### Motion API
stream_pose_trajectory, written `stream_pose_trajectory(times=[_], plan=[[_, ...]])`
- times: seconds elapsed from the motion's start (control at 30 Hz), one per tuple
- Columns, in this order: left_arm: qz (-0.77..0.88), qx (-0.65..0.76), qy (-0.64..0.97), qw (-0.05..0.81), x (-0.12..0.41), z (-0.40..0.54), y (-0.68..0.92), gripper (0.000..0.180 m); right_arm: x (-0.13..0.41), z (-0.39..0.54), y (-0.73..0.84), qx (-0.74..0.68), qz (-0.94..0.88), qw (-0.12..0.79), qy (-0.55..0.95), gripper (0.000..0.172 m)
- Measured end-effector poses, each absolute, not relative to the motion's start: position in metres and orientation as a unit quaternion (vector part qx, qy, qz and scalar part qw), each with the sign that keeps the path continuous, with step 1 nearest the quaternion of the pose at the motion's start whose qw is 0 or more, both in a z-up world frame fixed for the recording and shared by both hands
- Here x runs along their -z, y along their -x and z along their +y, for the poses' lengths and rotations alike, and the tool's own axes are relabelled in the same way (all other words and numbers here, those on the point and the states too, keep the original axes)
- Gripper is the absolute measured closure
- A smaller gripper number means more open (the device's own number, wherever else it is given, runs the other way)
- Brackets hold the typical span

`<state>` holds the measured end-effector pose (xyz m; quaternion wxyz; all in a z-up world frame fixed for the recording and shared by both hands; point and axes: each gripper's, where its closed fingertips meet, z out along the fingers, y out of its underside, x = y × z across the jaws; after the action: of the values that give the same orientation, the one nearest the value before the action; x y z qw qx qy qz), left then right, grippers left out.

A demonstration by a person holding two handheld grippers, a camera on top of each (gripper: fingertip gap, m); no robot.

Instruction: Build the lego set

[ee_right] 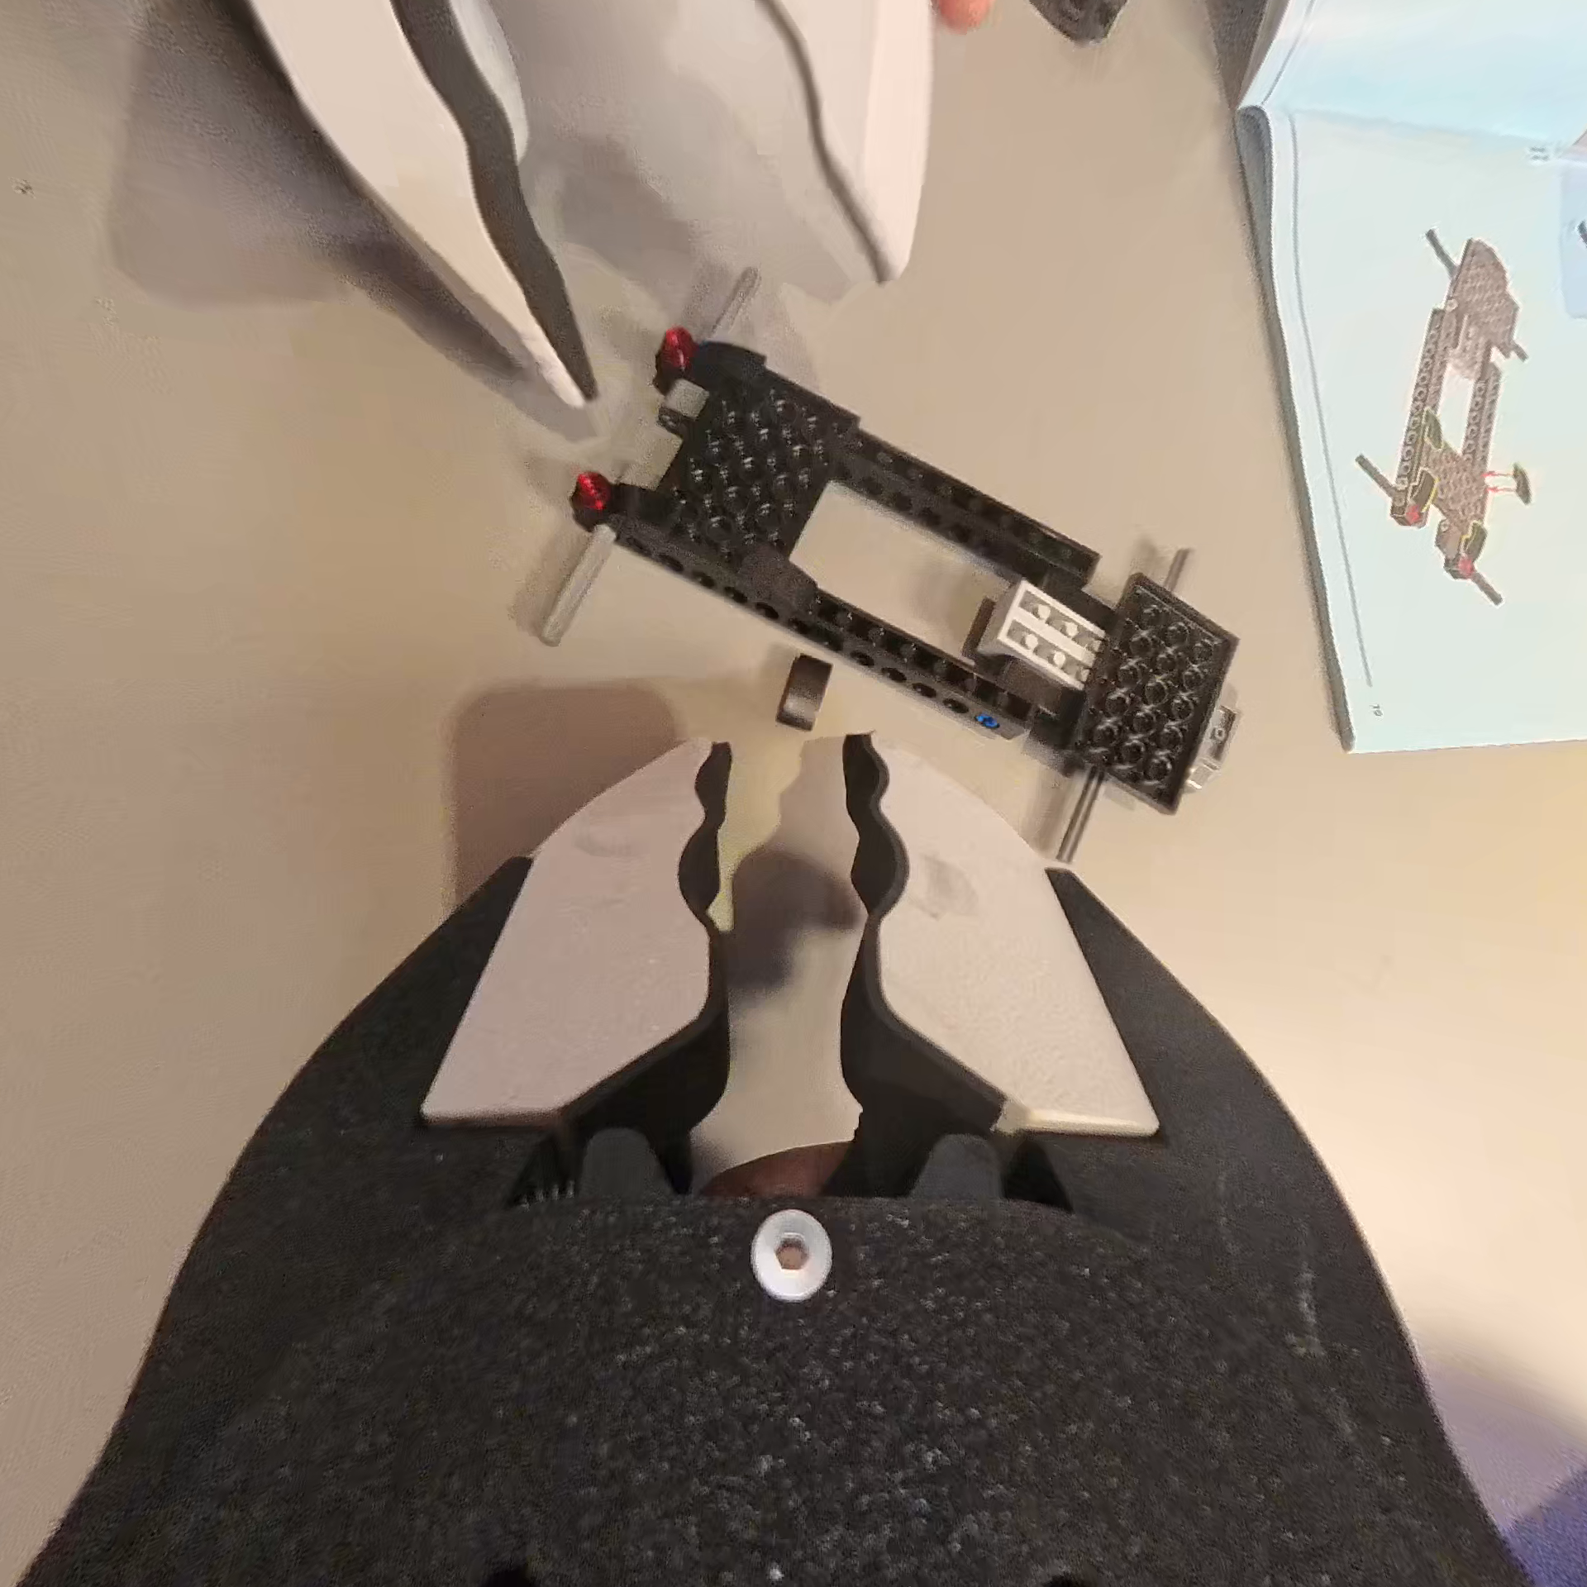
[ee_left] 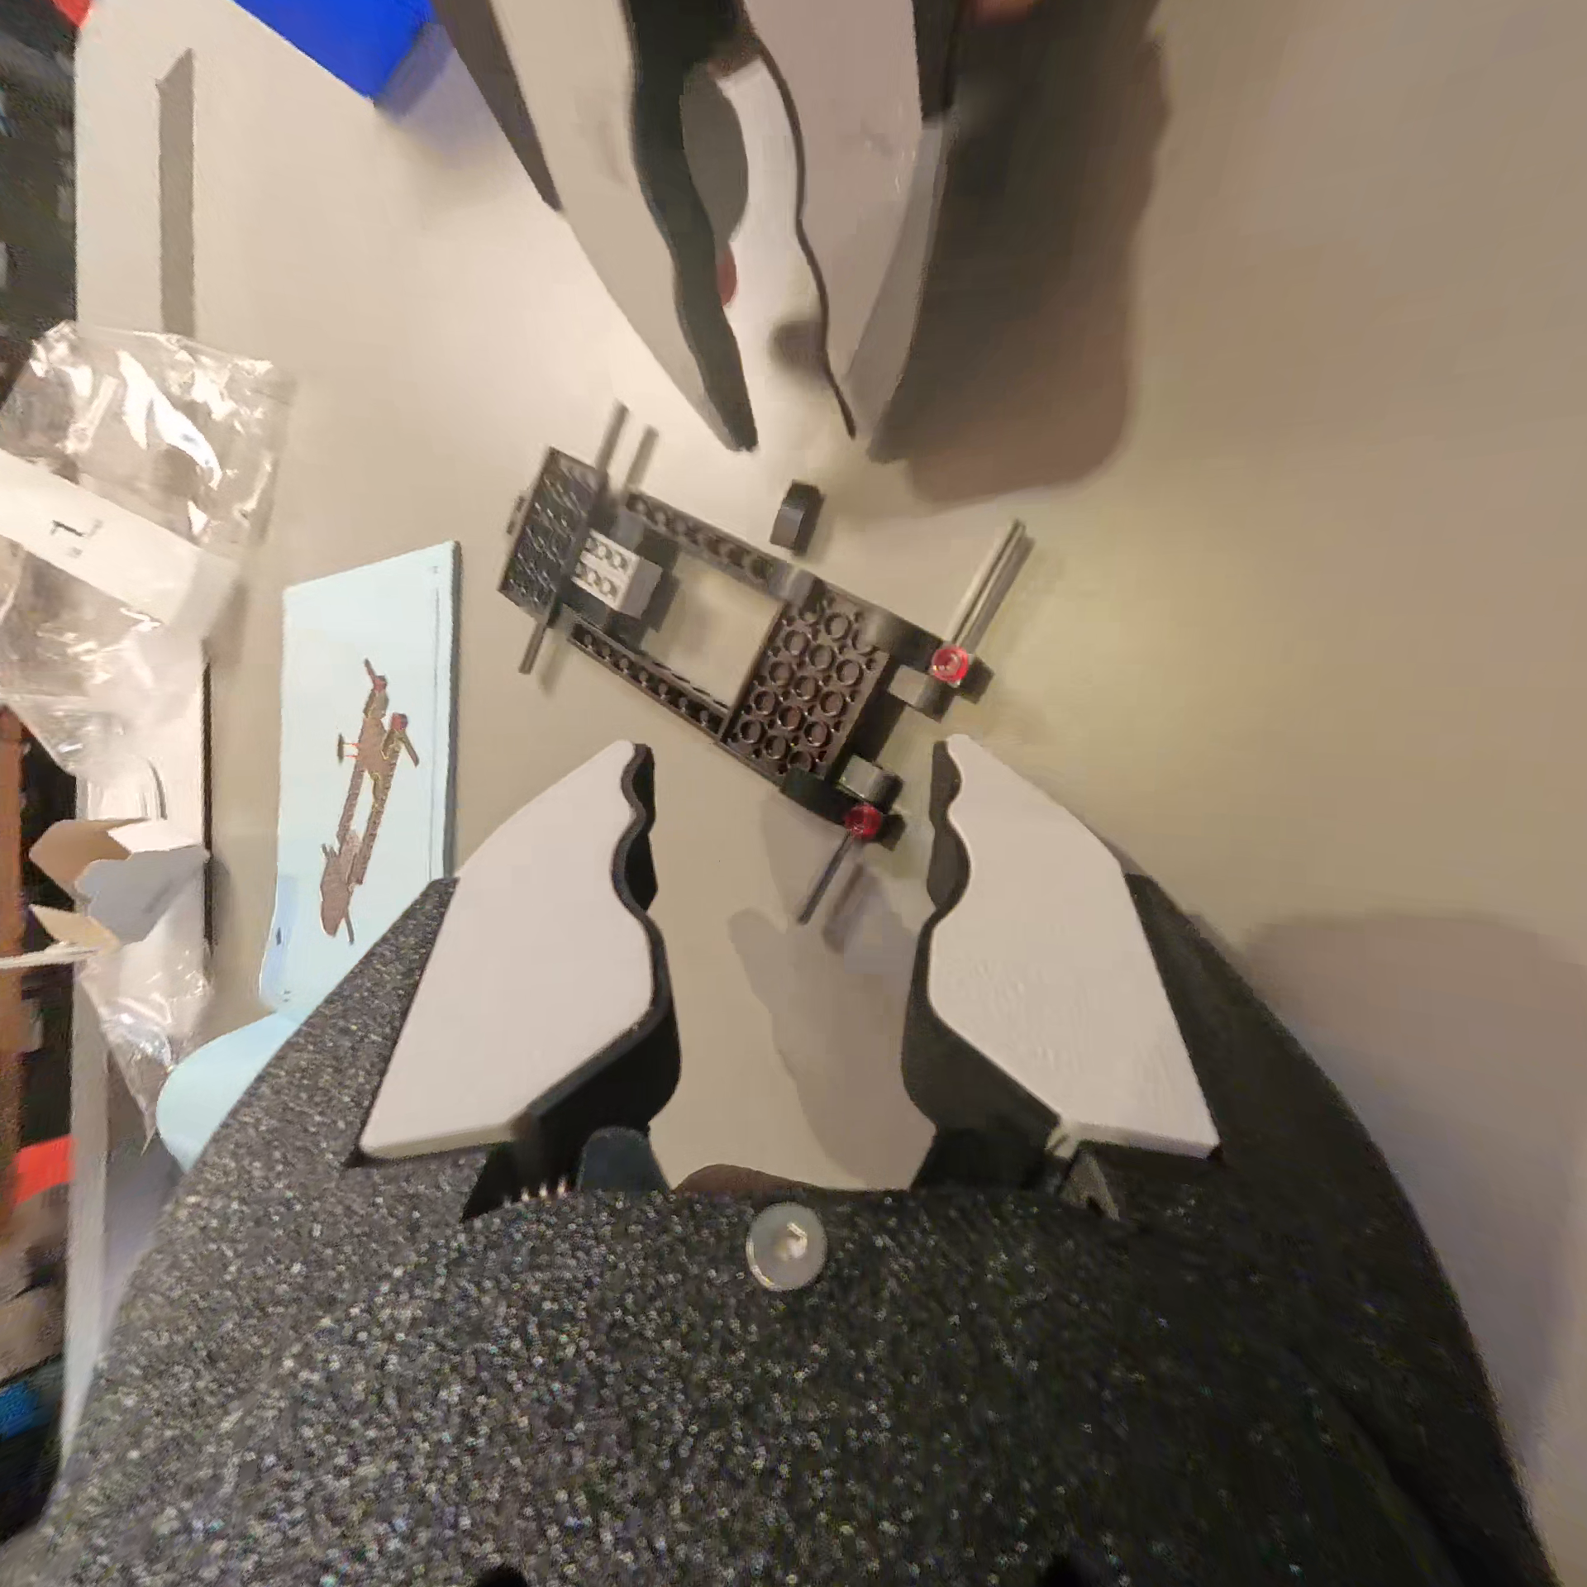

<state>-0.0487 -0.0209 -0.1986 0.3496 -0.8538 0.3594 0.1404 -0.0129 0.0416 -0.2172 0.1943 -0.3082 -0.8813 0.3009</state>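
A black brick frame (ee_left: 730, 635) with grey axles and two red studs lies on the beige table (ee_left: 1288, 601). My left gripper (ee_left: 790, 756) is open wide. The frame's end with a red stud (ee_left: 861, 820) lies between its fingertips, and neither pad touches it. My right gripper (ee_right: 788, 751) is open with a narrow gap and holds nothing. A small dark piece (ee_right: 803, 691) lies just ahead of its tips, beside the frame (ee_right: 902, 550). This piece also shows in the left wrist view (ee_left: 794, 515), under the right gripper's fingers (ee_left: 730, 404).
A pale blue instruction booklet (ee_left: 369, 756) lies left of the frame; it also shows in the right wrist view (ee_right: 1443, 412). Clear plastic bags (ee_left: 129, 481) and a torn cardboard box (ee_left: 129, 876) crowd the table's left edge. A blue box (ee_left: 378, 43) stands at the far side. My right fingertips sit around 8 cm from my left ones.
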Motion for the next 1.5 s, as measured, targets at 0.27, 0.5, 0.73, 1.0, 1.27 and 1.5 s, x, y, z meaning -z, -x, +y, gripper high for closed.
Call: stream_pose_trajectory(times=[0.27,0.5,0.73,1.0,1.27,1.5], plan=[[0.223,-0.062,0.776,0.587,0.129,0.009,0.072,0.120,0.224,0.035,0.021,-0.279,-0.883,0.186,0.328,0.146],[0.206,-0.119,0.741,0.629,0.137,0.018,0.089,0.126,0.226,0.038,0.031,-0.273,-0.875,0.185,0.355,0.164],[0.194,-0.066,0.842,0.499,0.179,0.004,0.094,0.131,0.226,0.038,0.020,-0.299,-0.876,0.150,0.347,0.164],[0.197,0.069,0.898,0.388,0.210,-0.032,0.068,0.131,0.215,0.044,0.011,-0.312,-0.865,0.167,0.355,0.164],[0.206,0.018,0.914,0.348,0.224,-0.037,0.051,0.133,0.205,0.049,0.001,-0.327,-0.852,0.189,0.363,0.164],[0.227,0.074,0.914,0.329,0.224,-0.038,-0.012,0.138,0.189,0.047,-0.004,-0.344,-0.844,0.197,0.360,0.164]])
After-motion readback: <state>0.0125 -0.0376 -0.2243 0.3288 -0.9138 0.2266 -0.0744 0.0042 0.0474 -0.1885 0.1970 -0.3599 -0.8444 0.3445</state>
